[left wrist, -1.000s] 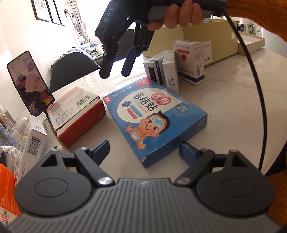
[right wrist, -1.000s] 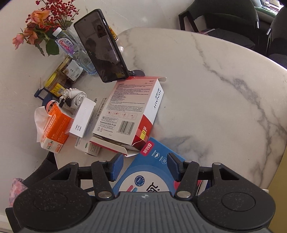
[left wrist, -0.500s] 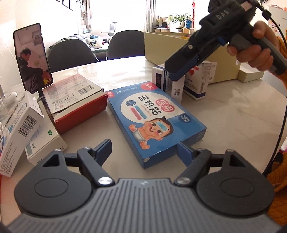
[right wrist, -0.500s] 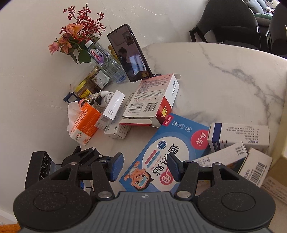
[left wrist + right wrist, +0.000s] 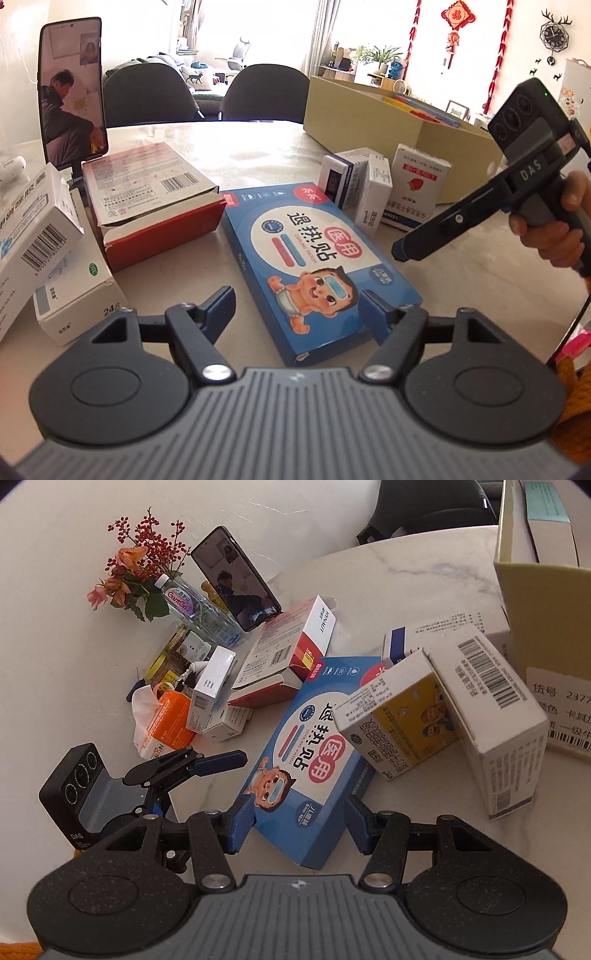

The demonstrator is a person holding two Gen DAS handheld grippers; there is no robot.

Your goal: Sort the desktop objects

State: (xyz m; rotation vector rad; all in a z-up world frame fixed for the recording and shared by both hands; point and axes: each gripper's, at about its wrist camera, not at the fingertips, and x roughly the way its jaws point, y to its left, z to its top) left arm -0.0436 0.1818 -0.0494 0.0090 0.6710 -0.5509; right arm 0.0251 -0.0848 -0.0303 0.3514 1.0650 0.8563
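While flat on table, blue box long axis runs toward left gripper.

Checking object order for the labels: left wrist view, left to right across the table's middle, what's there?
Phone on its stand → red-sided box → blue cooling patch box → white box with the red emblem → right gripper, held by a hand.

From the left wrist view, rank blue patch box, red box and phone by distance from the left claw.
1. Blue patch box, its near end between the closing left claw pads.
2. Red box, farther back on the left.
3. Phone, propped upright, far left.
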